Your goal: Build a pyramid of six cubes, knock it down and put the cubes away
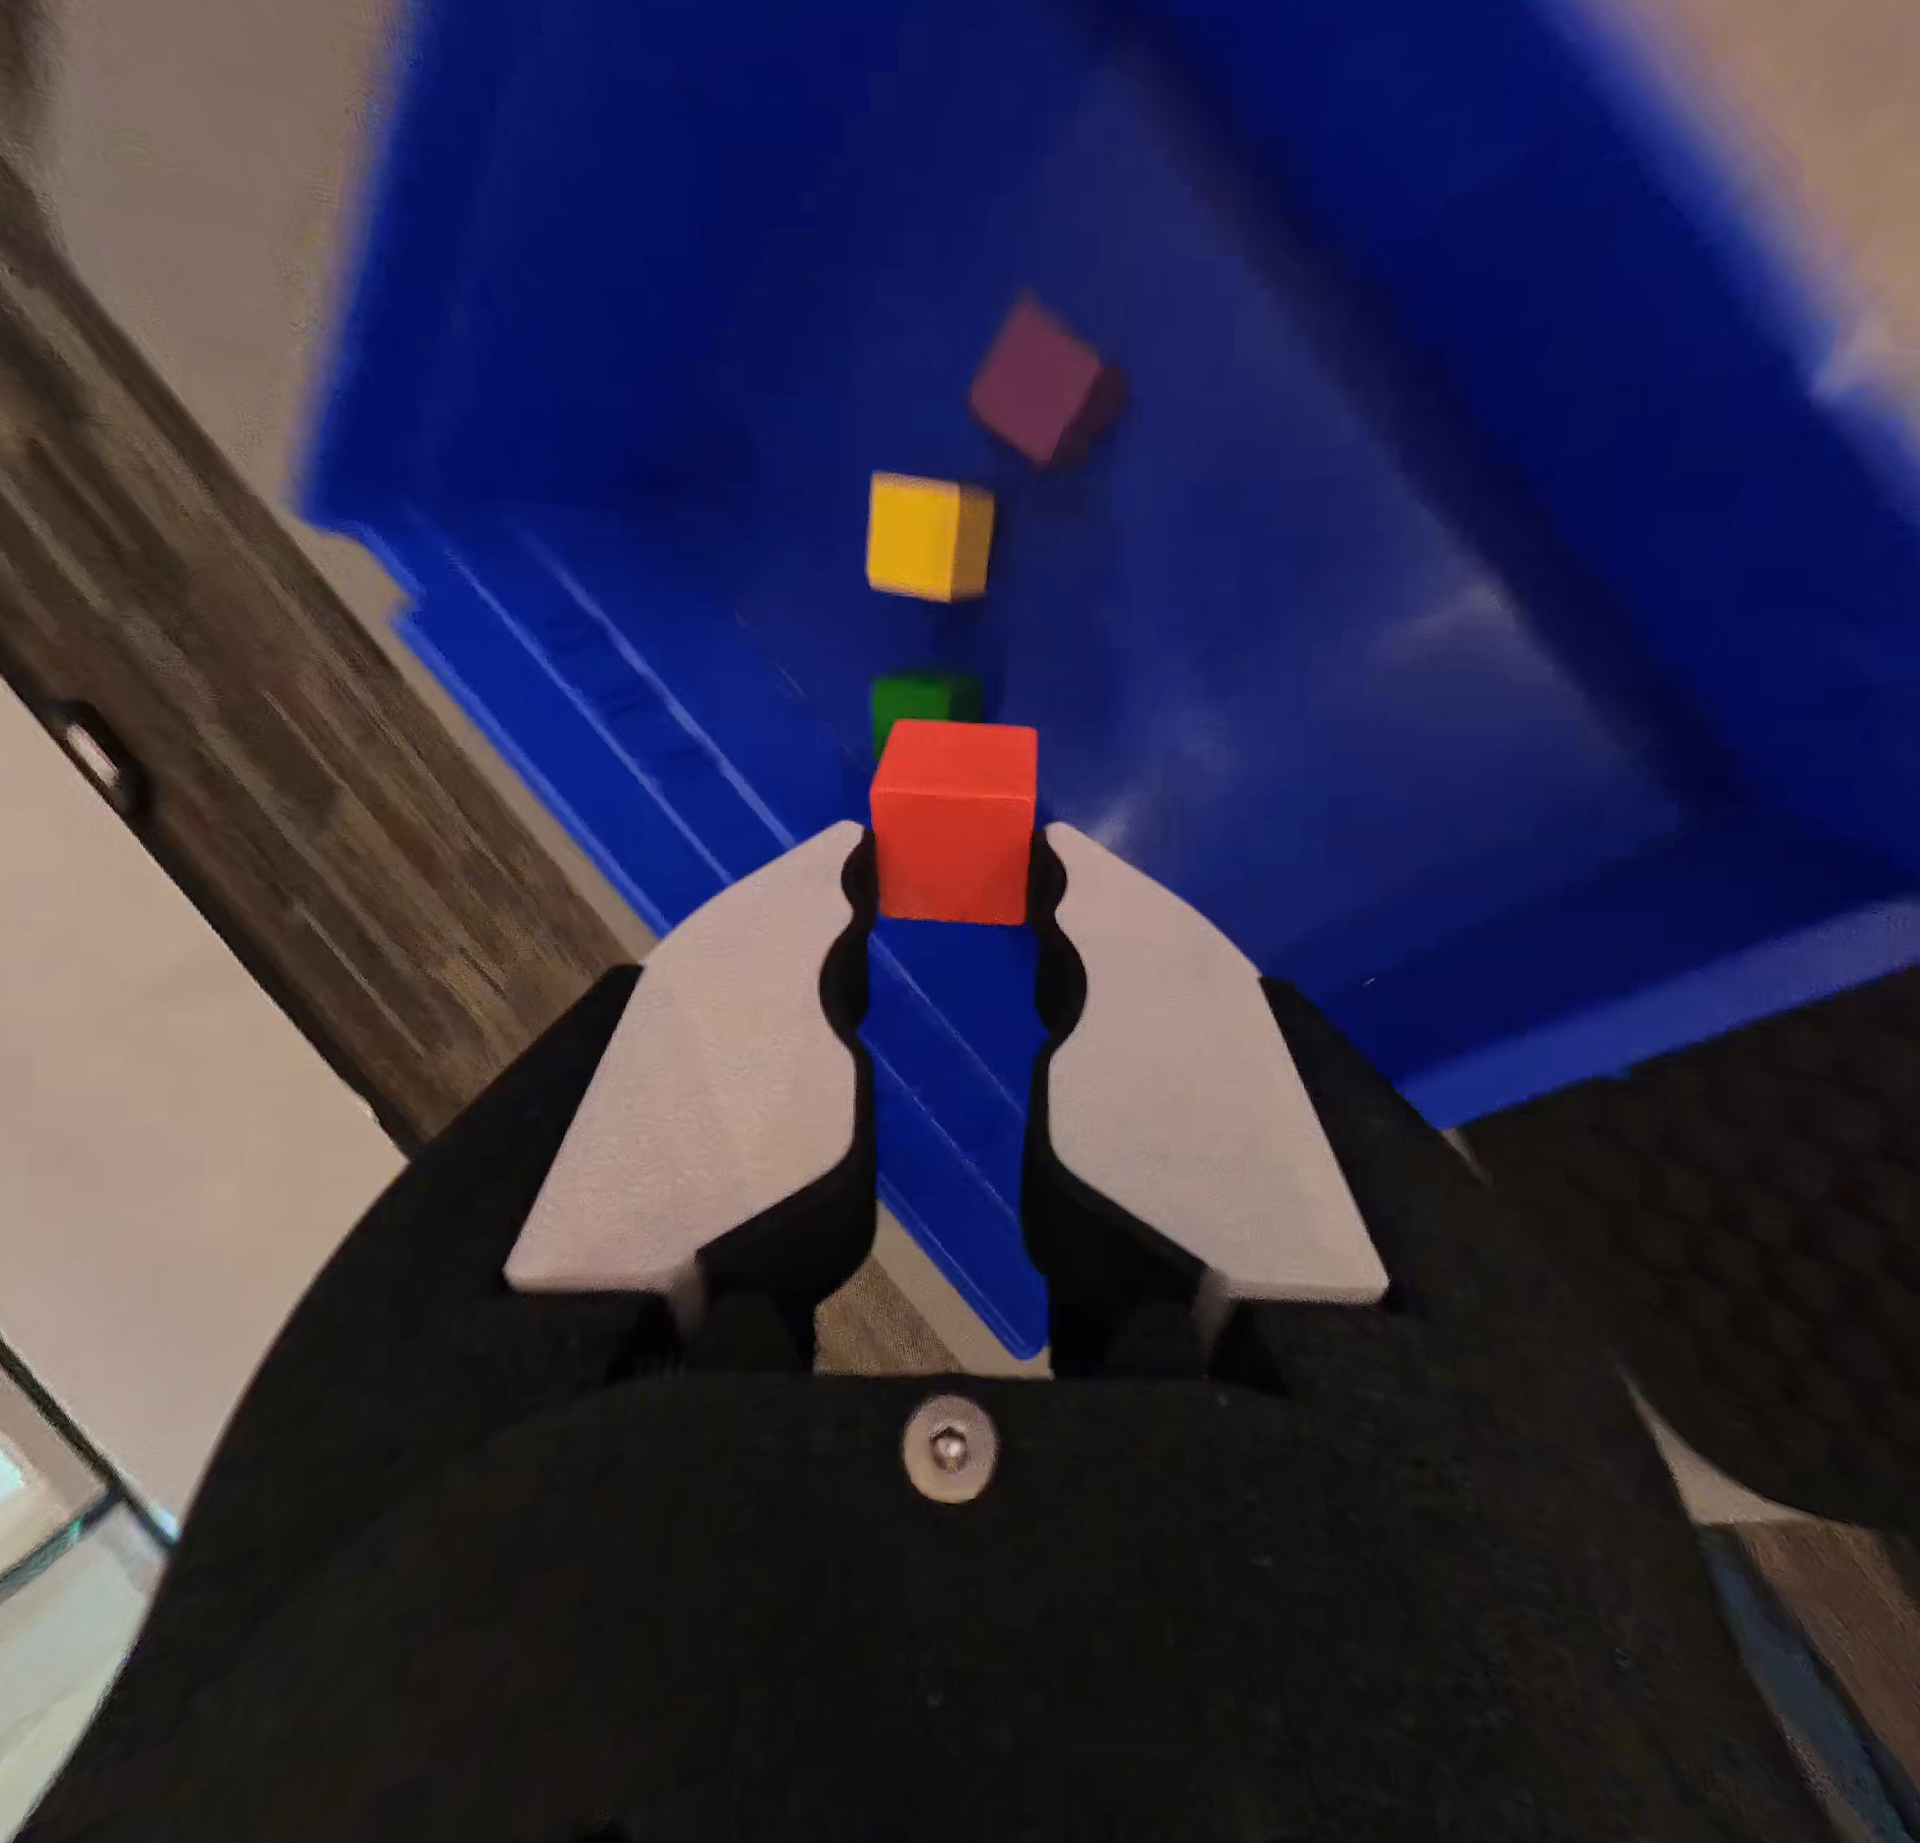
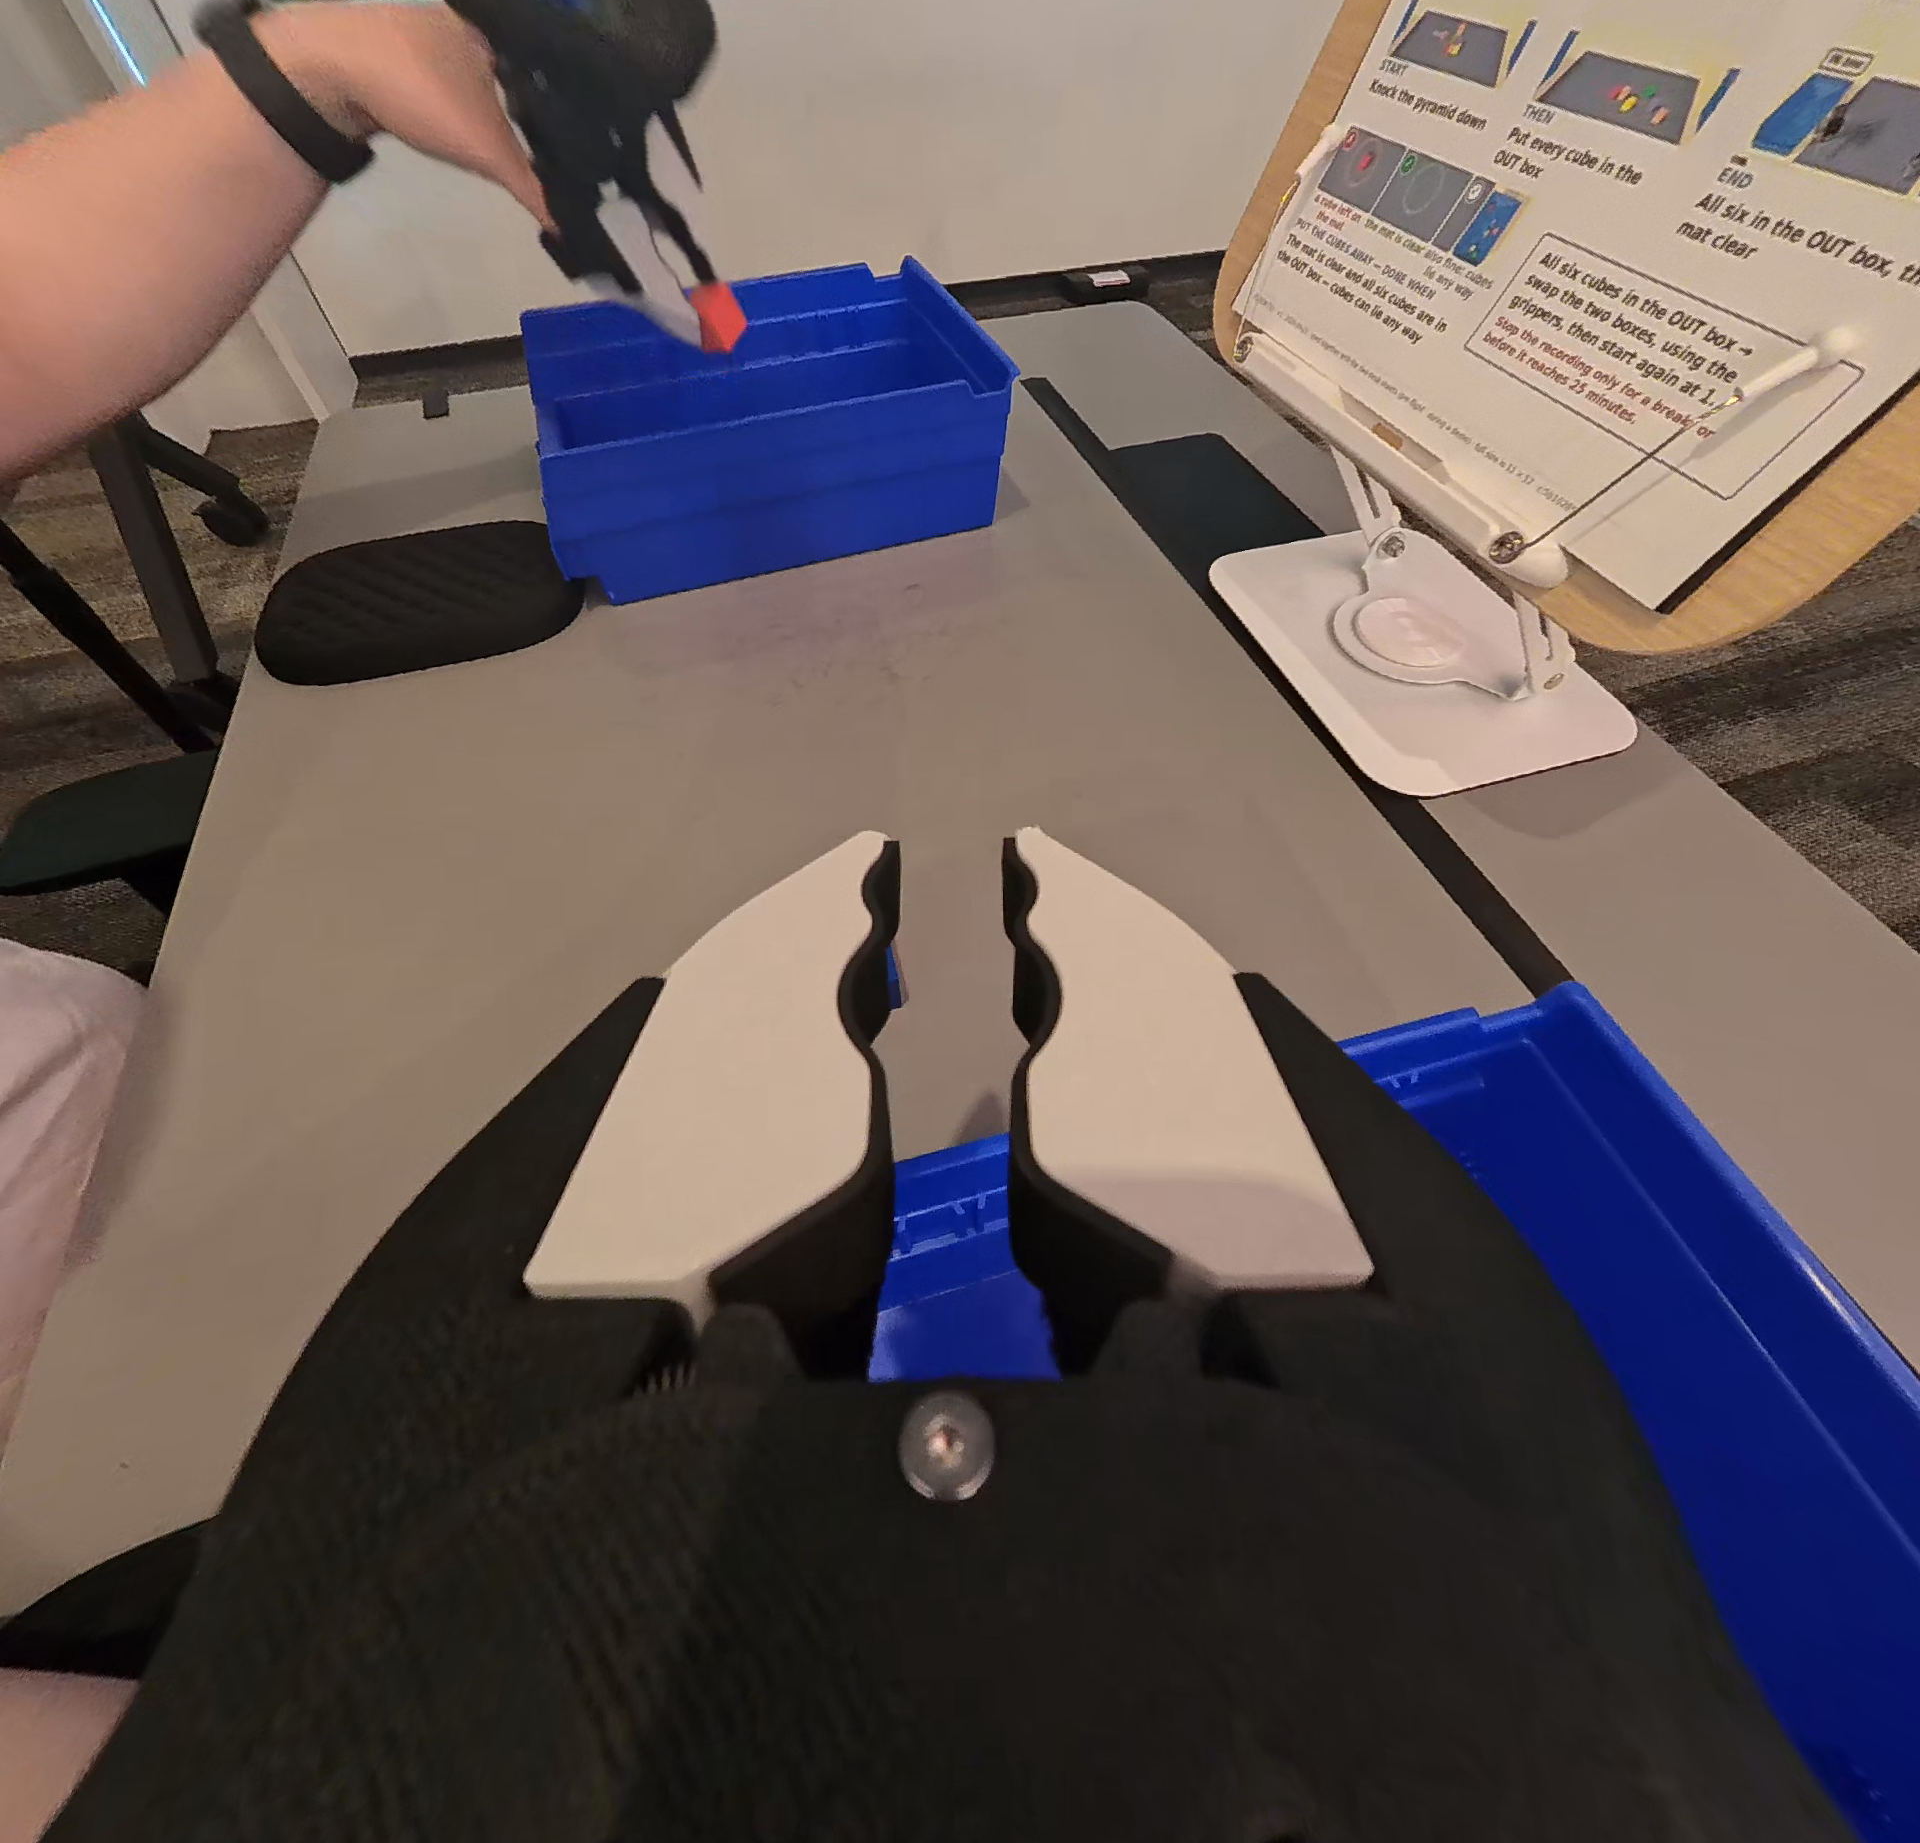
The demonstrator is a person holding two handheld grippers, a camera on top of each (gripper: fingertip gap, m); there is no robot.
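My left gripper (image 1: 954,837) is shut on a red cube (image 1: 954,825) and holds it above the far blue box (image 1: 1455,650). Inside that box lie a purple cube (image 1: 1039,380), a yellow cube (image 1: 925,536) and a green cube (image 1: 920,702), partly hidden behind the red one. The right wrist view shows the left gripper (image 2: 707,323) with the red cube (image 2: 720,318) over the far blue box (image 2: 769,443). My right gripper (image 2: 948,843) is open and empty, low over the grey table (image 2: 623,806), above the rim of a near blue box (image 2: 1621,1222).
A black pad (image 2: 416,598) lies left of the far box. A white stand (image 2: 1423,671) with an instruction board (image 2: 1621,235) stands at the right. A person's forearm (image 2: 187,235) with a black wristband reaches in from the left. Chair legs and carpet lie beyond the table. Some 55 centimetres of space lies between my two pairs of fingers.
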